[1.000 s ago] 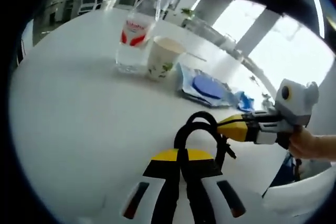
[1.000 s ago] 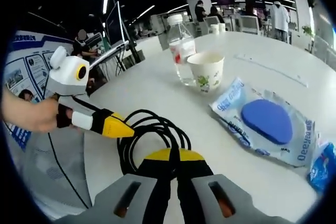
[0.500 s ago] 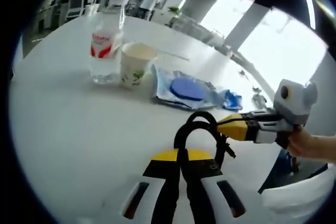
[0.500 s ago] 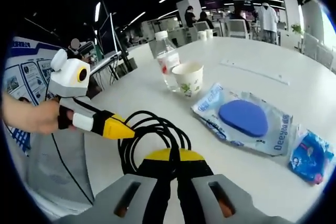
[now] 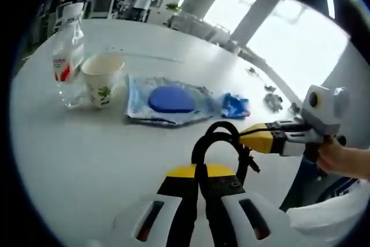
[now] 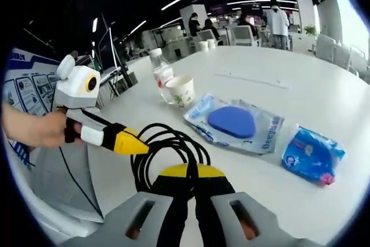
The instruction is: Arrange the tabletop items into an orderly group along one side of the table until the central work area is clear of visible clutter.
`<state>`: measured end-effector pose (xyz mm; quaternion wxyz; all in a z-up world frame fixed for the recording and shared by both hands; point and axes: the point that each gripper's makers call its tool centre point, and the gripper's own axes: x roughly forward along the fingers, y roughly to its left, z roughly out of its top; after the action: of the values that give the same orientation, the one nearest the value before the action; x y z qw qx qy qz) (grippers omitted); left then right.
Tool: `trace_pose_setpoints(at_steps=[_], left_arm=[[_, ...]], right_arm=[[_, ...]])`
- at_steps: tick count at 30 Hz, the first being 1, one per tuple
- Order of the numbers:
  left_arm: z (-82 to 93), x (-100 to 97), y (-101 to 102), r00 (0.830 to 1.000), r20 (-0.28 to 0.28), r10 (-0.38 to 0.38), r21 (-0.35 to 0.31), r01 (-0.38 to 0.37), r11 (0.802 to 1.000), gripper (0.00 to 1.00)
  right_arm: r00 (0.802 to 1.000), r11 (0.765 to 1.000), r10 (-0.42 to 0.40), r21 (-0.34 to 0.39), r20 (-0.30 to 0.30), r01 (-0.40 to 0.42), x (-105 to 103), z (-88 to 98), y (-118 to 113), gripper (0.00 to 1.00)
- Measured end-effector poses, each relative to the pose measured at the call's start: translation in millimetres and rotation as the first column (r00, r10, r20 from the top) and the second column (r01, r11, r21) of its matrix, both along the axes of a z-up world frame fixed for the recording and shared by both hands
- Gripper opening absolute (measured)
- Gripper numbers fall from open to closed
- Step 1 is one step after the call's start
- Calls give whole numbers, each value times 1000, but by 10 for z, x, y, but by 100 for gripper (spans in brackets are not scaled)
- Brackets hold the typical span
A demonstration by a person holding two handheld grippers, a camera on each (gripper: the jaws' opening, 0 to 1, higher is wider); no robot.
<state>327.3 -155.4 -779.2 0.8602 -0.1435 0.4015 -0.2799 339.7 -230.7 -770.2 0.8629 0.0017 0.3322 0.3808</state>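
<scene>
**A:** What is laid out on the white table point(image 6: 324, 85), and where?

**B:** The paper cup point(image 6: 180, 90) can be taken as the landmark. A clear water bottle point(image 6: 158, 75) stands touching or just beside it, on its far side from the packets. On the cup's other side a flat clear packet with a blue pad inside point(image 6: 234, 122) lies near it, and a smaller blue packet point(image 6: 312, 153) lies beyond that, farther from the cup. A coiled black cable point(image 6: 167, 154) is seen nearer the cameras than the cup.

**A:** And the tools?

**B:** The left tool point(image 5: 200, 212) is seen with its jaws drawn together and nothing clamped. The right tool point(image 6: 191, 215) is likewise closed and empty. Both are held above the table, apart from every item.

**A:** How are the items expected to handle?

**B:** The cup is judged light and easily crushed; a gentle hold at the rim, or a push at the base, would be preferred. Whether it holds liquid cannot be told. The bottle is stiffer but smooth; the body below the red label is suggested. The two packets are thought soft, thin and slippery, so an edge should be pinched or the packet slid along the table. The cable is limp and would be dragged by a loop.
</scene>
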Motion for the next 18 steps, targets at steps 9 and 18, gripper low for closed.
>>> trace_pose_setpoints(at_steps=[9, 18], left_arm=[[0, 47, -458, 997, -8, -71, -16, 71, 997, 0], [-2, 81, -830, 990, -12, -140, -15, 139, 990, 0]], right_arm=[[997, 997, -76, -8, 0, 76, -4, 24, -483, 0], [992, 992, -125, -20, -4, 125, -2, 21, -834, 0]])
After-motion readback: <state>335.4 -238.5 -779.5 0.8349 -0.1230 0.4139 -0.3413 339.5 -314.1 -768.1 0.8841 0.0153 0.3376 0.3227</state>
